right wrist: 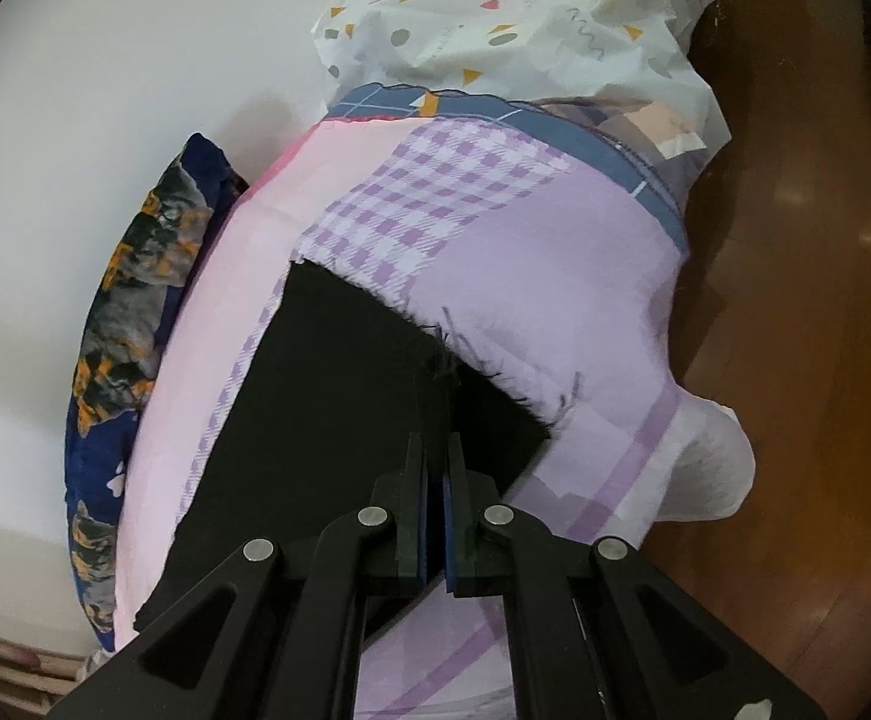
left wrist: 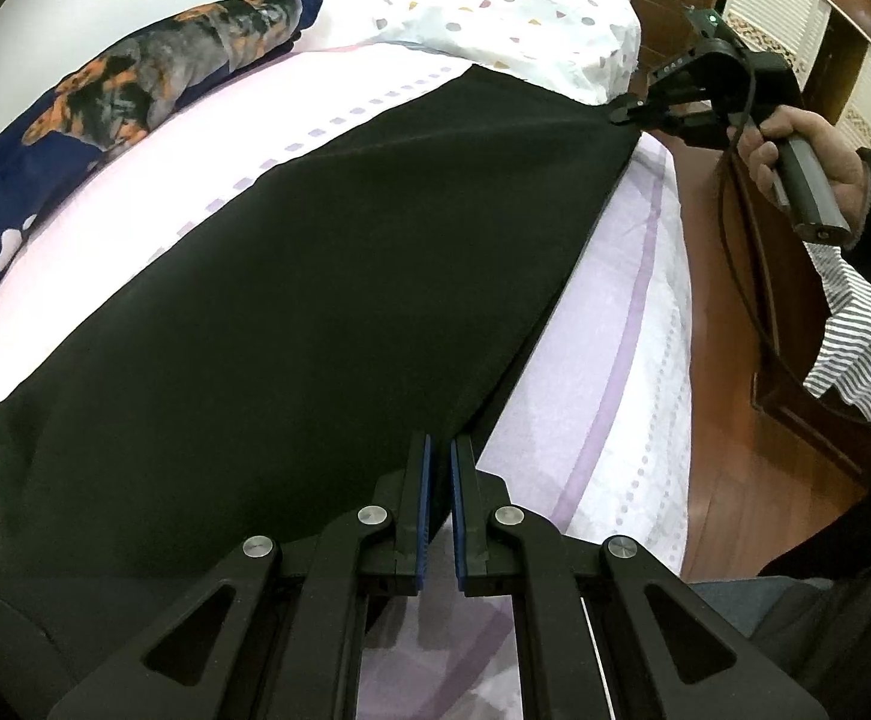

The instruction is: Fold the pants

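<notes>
While both grippers pinch it, black pants (left wrist: 291, 276) lie spread on the bed.
Left gripper (left wrist: 439, 450) clenched on the near edge, angled down; right gripper (right wrist: 435, 450) clamped on the far frayed hem, a hand (left wrist: 807, 150) gripping its handle. Lilac checked sheet (right wrist: 555, 276), patterned pillow (left wrist: 513, 6), dark printed blanket (left wrist: 135, 90) far left, wooden floor (right wrist: 795, 300) right.
</notes>
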Tool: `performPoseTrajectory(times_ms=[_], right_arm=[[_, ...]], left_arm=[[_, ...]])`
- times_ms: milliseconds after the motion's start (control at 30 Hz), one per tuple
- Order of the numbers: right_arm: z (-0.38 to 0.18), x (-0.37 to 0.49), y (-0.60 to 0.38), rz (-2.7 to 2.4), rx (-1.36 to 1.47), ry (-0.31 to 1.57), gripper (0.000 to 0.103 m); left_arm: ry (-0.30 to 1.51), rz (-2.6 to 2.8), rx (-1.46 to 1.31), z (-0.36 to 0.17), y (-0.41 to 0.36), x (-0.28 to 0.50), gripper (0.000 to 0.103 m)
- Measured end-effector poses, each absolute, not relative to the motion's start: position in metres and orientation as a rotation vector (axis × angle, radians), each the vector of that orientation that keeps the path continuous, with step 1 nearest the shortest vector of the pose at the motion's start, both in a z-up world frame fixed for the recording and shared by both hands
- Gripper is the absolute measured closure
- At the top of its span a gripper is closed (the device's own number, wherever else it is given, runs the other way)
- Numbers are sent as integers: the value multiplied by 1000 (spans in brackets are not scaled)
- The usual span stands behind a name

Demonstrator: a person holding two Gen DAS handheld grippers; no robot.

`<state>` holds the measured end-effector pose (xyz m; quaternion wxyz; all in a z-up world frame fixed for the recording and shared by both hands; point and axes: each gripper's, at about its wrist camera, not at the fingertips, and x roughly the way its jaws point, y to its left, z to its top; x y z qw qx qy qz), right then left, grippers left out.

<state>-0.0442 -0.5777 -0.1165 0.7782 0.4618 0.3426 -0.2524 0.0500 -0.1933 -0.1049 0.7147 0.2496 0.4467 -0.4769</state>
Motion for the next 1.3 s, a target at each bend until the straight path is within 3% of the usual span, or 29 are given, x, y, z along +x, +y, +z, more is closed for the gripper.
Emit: performPoseTrajectory(times_ms=[200, 267, 567, 1033, 1300], right_arm=[[-116, -60, -589, -598, 1022, 734, 92], [-107, -65, -590, -627, 984, 738, 90], [-60, -31, -560, -552, 837, 724, 86], [-54, 193, -311, 254, 446, 1020, 75], [-89, 267, -187, 497, 284, 1168, 72]], left_arm=[[1033, -1050, 457, -103, -186, 59, 92], [1051, -1039, 423, -101, -183, 63, 81], [969, -917, 225, -61, -127, 98, 63], [949, -359, 59, -69, 43, 160, 62], [942, -351, 7, -81, 74, 165, 62]])
